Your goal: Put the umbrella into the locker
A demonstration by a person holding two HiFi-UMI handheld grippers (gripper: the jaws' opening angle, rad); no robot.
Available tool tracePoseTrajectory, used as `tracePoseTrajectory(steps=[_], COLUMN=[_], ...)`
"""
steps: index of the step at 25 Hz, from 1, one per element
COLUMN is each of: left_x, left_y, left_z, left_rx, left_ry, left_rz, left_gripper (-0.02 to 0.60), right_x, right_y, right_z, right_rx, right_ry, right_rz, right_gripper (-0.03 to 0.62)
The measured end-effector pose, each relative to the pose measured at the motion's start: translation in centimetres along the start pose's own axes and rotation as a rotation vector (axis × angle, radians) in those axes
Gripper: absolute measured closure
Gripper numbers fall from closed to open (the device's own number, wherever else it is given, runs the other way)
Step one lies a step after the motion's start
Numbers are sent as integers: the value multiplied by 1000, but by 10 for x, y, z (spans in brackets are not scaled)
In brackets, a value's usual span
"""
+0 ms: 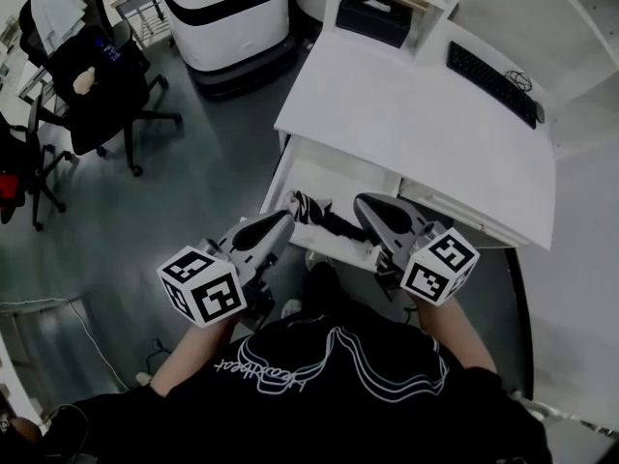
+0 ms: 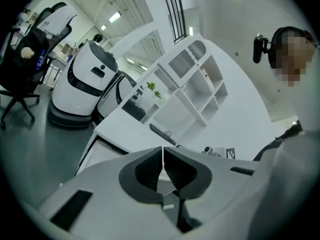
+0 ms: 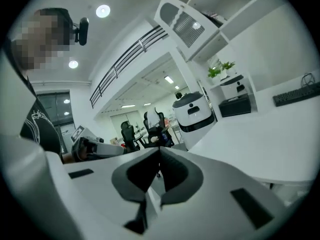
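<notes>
Umbrella (image 1: 324, 218), dark, folded, patterned at one end: in the head view, lying across the near part of the open white locker drawer (image 1: 334, 174), at 6 o'clock of the broad white counter (image 1: 406, 114). Hard to tell whether fully inside or resting on the front rim. Flanked by the left tongs (image 1: 287, 217) at its 9 o'clock and the right tongs (image 1: 361, 204) at its 3 o'clock, both tips just beside it, neither clamped on it, each with its marker cube toward 6 o'clock. Farther out: slim black keyboard (image 1: 491, 83) at 2 o'clock on the counter, bulky white machine with a black band (image 1: 227, 17) at 12 o'clock on the grey floor (image 1: 193, 191), black office chair (image 1: 102, 90) at 10 o'clock.

Left gripper view: left tongs (image 2: 162, 156) pressed fully together, tip against tip, nothing between. Beyond, at 12 o'clock, counter edge, keyboard and white open shelf unit (image 2: 192, 91); machine at 10 o'clock.

Right gripper view: right tongs (image 3: 159, 159) likewise closed tight and empty. Left tongs at 9 o'clock, counter and keyboard at 3 o'clock, machine and office chairs around 12 o'clock.
</notes>
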State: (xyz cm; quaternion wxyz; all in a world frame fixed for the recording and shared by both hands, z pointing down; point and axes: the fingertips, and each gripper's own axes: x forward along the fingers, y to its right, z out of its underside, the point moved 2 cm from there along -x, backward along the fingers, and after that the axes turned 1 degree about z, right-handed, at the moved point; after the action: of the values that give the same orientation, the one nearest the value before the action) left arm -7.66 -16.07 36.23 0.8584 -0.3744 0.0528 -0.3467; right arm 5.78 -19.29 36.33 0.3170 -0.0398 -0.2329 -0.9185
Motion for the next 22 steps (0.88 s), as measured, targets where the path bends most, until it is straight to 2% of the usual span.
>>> tracePoseTrajectory(steps=[3,12,17,22], left_x=[-2,-19,-37,-46], left_y=[20,76,94,104], left_z=[-7,-21,-20,-13], left_rx=[46,172,206,220], left_ry=[4,37,47,50], left_rz=[37,111,139,164], left_gripper=[569,569,569,569], right_x=[-19,-60,-72,-81], right_y=[-17,-78,-95,-106], right_z=[-14,-45,-46,-37], right_rx=[19,-92,-103,-102], right_ry=[59,173,230,233], right_rz=[-32,-96,-95,-75], right_gripper=[589,591,591,591])
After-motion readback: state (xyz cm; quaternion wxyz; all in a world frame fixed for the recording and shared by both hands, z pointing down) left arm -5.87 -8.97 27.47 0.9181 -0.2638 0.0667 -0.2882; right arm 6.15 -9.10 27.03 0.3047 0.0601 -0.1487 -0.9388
